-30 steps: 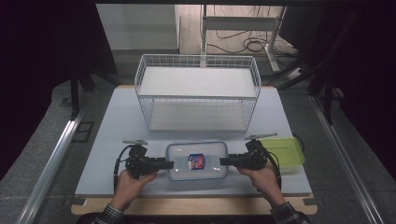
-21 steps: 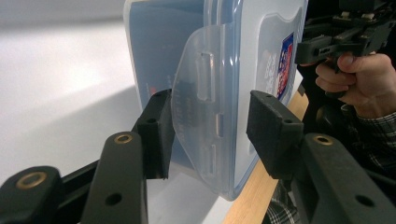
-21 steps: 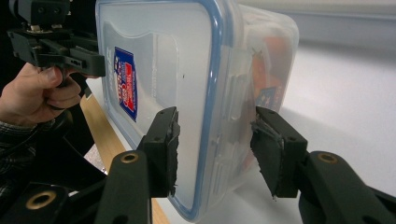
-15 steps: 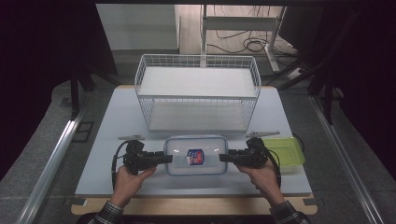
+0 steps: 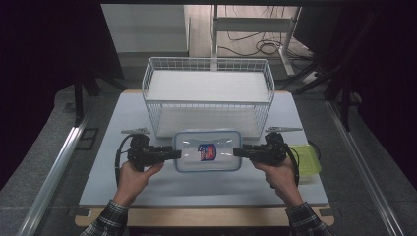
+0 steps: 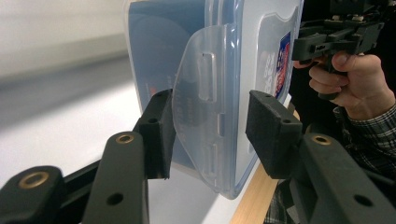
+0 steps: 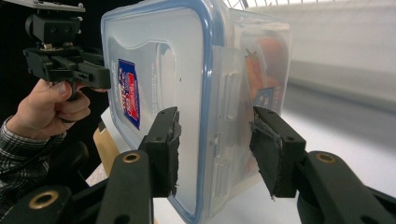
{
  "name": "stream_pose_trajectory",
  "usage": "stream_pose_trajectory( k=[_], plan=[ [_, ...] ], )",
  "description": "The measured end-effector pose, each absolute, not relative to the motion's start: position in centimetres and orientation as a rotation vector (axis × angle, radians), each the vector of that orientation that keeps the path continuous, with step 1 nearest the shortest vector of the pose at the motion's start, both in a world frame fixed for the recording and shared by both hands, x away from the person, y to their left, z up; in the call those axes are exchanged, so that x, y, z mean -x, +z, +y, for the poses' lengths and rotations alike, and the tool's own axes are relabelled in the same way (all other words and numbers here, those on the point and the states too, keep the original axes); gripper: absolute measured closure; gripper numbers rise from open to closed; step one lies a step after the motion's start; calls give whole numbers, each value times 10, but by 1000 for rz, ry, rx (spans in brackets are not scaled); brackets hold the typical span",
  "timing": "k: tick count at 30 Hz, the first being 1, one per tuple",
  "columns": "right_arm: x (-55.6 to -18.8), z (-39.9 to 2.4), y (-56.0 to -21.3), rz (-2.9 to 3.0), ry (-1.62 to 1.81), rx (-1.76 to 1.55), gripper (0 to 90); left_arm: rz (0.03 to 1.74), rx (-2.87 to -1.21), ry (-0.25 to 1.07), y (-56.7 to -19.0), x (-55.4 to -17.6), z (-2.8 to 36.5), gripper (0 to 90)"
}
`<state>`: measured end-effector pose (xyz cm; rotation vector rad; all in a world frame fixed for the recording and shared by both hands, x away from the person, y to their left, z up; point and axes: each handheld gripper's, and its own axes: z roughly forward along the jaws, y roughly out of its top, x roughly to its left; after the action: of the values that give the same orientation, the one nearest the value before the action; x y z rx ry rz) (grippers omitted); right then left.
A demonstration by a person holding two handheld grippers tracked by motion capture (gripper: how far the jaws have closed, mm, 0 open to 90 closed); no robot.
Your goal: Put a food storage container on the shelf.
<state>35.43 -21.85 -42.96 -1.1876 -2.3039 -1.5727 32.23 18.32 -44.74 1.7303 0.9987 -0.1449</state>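
The left tool [image 5: 173, 154] reaches in from the left with its pads [image 6: 159, 133] set wide either side of the side latch flap [image 6: 203, 107] of the clear container [image 5: 208, 150]. One pad seems to touch the flap; the other stands apart. The container, blue-rimmed and bearing a label [image 5: 207, 152], sits at the front middle of the table [image 5: 123, 182], just in front of the wire basket [image 5: 207, 96]. From the right, the right tool [image 5: 241, 152] straddles the opposite latch [image 7: 224, 107] with its jaws likewise wide, not yet pinching. A green-lidded box [image 5: 306, 160] lies beside the right hand [image 5: 278, 172].

The step looks like gripping both end latches. It would go best with each pad centred on its flap and both sides closing evenly, so the box does not skew.

Compared with a second ago, the container and both tools sit a little farther from the person, closer to the basket
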Motion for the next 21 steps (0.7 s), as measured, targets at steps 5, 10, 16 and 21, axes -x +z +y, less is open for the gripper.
stream_pose_trajectory(
  k=[5,10,16,21],
  plan=[
    [-361,-218,-415,-2308,-1598,1185,535,980,-1727,-132,-432,-332,185,532],
    [-370,-217,-396,-2295,-1641,1176,543,956,-1717,-121,-417,-341,187,532],
    [-380,-215,-374,-2312,-1673,1159,544,935,-1700,-102,-399,-353,190,532],
    [-391,-213,-359,-2310,-1695,1161,544,930,-1698,-93,-381,-365,193,532]
  ],
)
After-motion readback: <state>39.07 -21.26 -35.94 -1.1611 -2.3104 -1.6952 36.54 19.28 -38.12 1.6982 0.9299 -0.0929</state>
